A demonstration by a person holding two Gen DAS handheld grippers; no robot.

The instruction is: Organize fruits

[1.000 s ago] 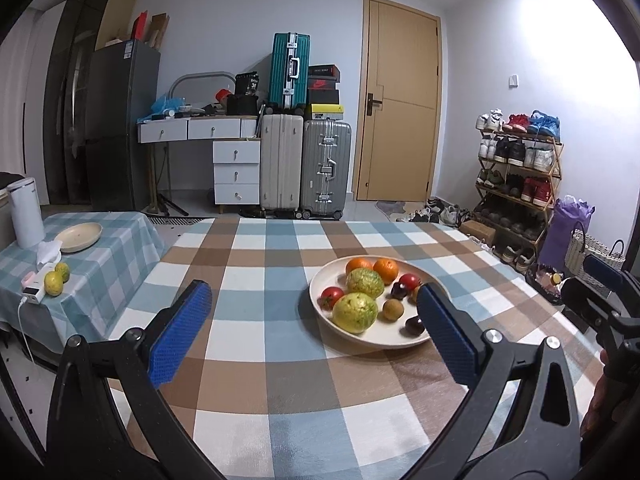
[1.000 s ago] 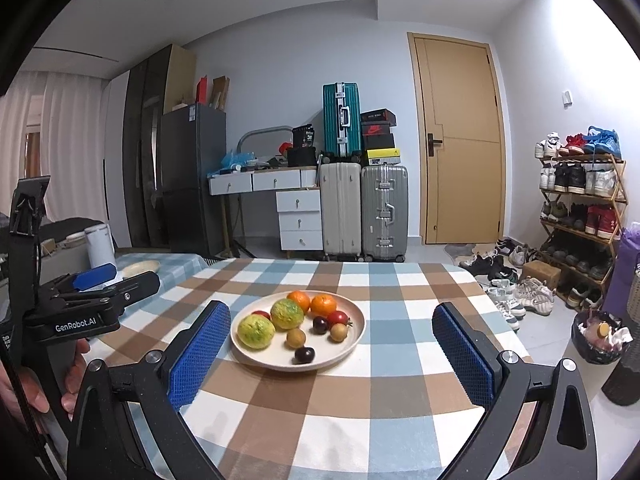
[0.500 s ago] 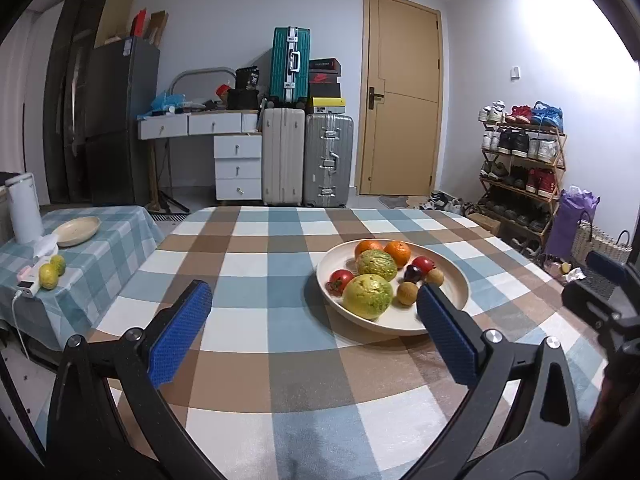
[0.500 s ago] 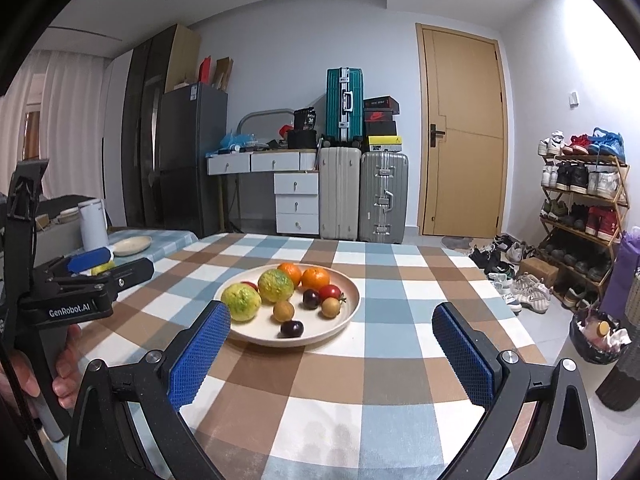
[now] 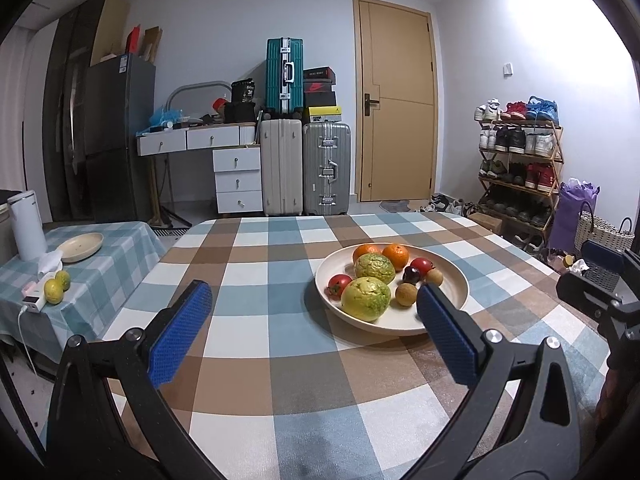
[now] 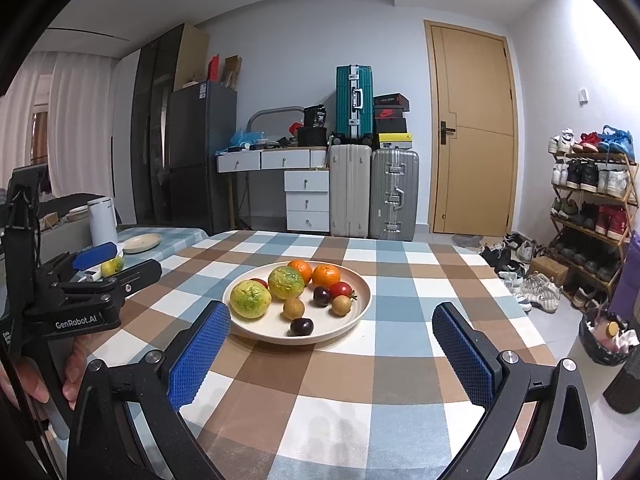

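Note:
A cream plate [image 5: 456,276] [image 6: 360,284] sits on the checked table and holds several fruits: two green-yellow guavas [image 5: 366,298] [image 6: 250,299], two oranges [image 5: 396,255] [image 6: 326,275], red tomatoes [image 5: 339,282], brown longans [image 6: 294,307] and dark plums [image 6: 302,326]. My left gripper [image 5: 310,308] is open and empty, near side of the plate, its right finger overlapping the plate's rim in view. My right gripper [image 6: 332,334] is open and empty, just in front of the plate. Each gripper shows at the edge of the other's view.
A low side table at the left carries an empty cream dish [image 5: 80,246] [image 6: 142,243], two yellow-green fruits [image 5: 54,290], a white kettle [image 5: 26,226] and a charger. Suitcases [image 5: 304,168], drawers, a door and a shoe rack [image 5: 516,168] stand behind.
Both grippers have dropped lower and moved closer to the plate, which now looks larger in both views. Both stay open and empty.

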